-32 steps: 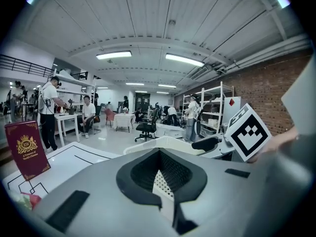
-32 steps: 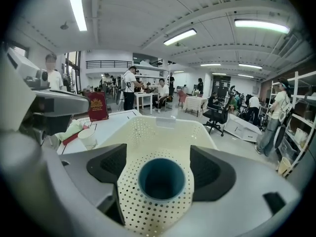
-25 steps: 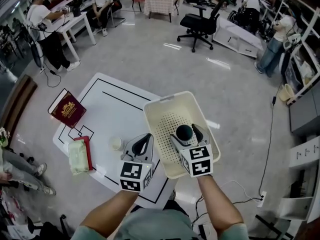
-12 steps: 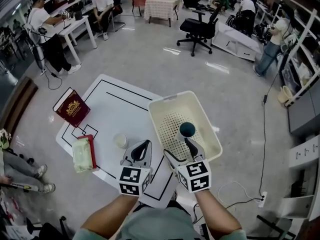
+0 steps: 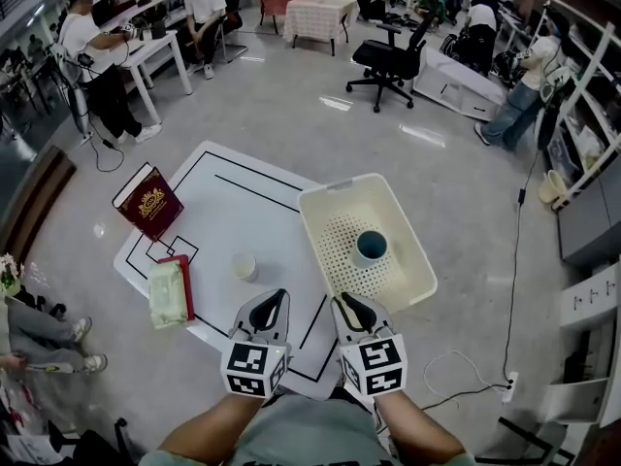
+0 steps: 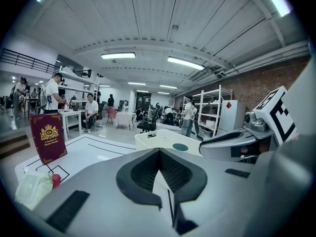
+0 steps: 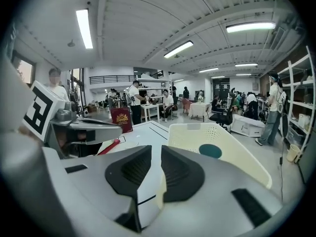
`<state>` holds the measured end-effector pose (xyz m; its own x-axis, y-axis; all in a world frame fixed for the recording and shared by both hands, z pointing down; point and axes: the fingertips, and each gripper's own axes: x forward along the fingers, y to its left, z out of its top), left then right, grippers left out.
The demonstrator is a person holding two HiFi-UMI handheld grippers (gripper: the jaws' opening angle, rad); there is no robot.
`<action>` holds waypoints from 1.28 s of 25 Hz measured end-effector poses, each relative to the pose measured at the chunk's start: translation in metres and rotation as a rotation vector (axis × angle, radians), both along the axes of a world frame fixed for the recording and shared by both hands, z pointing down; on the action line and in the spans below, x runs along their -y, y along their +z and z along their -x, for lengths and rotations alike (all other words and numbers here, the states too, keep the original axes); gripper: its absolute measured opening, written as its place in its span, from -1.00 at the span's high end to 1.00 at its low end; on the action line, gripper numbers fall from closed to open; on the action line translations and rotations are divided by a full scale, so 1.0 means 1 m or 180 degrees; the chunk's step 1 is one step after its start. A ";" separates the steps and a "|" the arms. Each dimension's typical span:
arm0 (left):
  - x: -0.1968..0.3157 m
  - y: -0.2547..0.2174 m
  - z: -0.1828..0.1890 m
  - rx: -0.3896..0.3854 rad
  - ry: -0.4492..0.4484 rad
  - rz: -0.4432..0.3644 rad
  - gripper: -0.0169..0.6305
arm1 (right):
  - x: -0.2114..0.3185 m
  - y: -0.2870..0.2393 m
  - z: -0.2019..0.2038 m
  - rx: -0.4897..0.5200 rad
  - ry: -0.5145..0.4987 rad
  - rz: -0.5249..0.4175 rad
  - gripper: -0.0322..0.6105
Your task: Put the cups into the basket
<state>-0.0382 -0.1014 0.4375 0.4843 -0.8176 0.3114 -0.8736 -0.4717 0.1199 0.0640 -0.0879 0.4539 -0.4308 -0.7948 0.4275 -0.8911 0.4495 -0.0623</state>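
The right gripper (image 5: 351, 305) has drawn back out of the basket (image 5: 312, 226) to the near edge of the tabletop (image 5: 223, 212), leaving the teal cup (image 5: 371, 247) upright inside. Its jaws are closing with nothing between them. The left gripper (image 5: 276, 299) hangs beside it, jaws together and empty. A pale cup (image 5: 244, 265) stands on the tabletop left of the basket.

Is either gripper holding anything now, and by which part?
Nothing held: left gripper shut, empty; right gripper closing on air. Dark cup stands free in basket.
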 end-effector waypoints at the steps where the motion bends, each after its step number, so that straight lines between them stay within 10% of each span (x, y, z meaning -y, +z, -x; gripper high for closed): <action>1: -0.005 0.001 0.003 0.0014 0.0011 0.0002 0.93 | -0.005 0.000 0.003 -0.0006 0.0001 -0.0009 0.69; 32: -0.074 0.019 0.039 0.0014 -0.0099 0.0129 0.93 | -0.071 0.021 0.057 -0.0019 -0.0231 0.0058 0.83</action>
